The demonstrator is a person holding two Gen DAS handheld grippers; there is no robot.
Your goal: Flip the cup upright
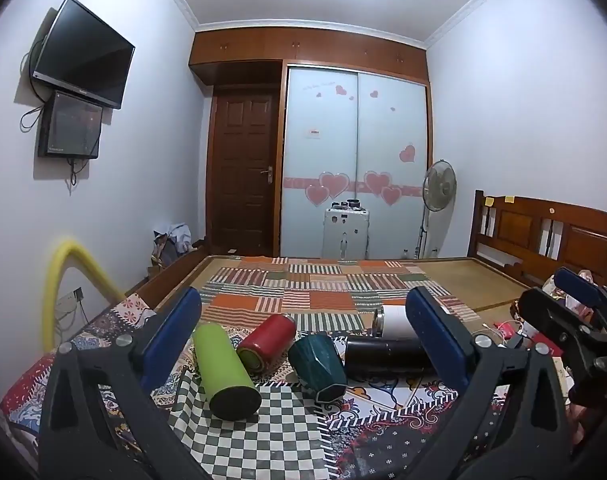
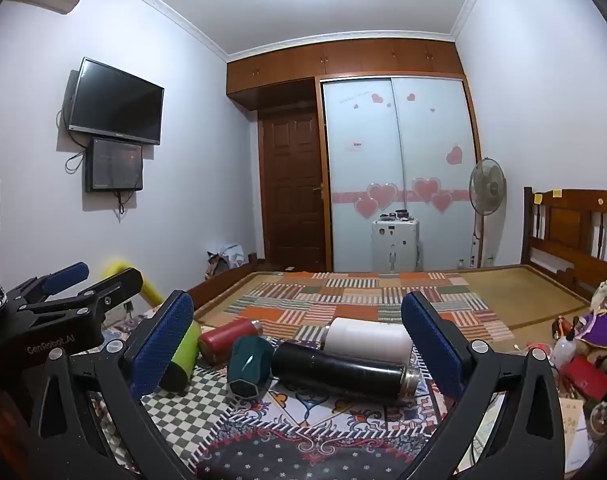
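Several cups lie on their sides on the patterned bed cloth. In the left wrist view, from left: a lime green cup (image 1: 225, 368), a red cup (image 1: 267, 340), a dark green faceted cup (image 1: 319, 364), a black flask (image 1: 383, 354) and a white cup (image 1: 395, 322). The right wrist view shows the same row: lime green cup (image 2: 183, 354), red cup (image 2: 227, 338), dark green faceted cup (image 2: 249, 364), black flask (image 2: 339, 370), white cup (image 2: 367, 338). My left gripper (image 1: 309, 340) is open and empty just short of the cups. My right gripper (image 2: 299, 344) is open and empty too.
The bed's wooden headboard (image 1: 551, 232) stands at the right. Clutter with a red box (image 2: 585, 376) and a bottle (image 2: 563, 350) lies at the right edge. A yellow foam tube (image 1: 63, 276) arches at the left. The striped patchwork cloth (image 1: 323, 284) stretches behind the cups.
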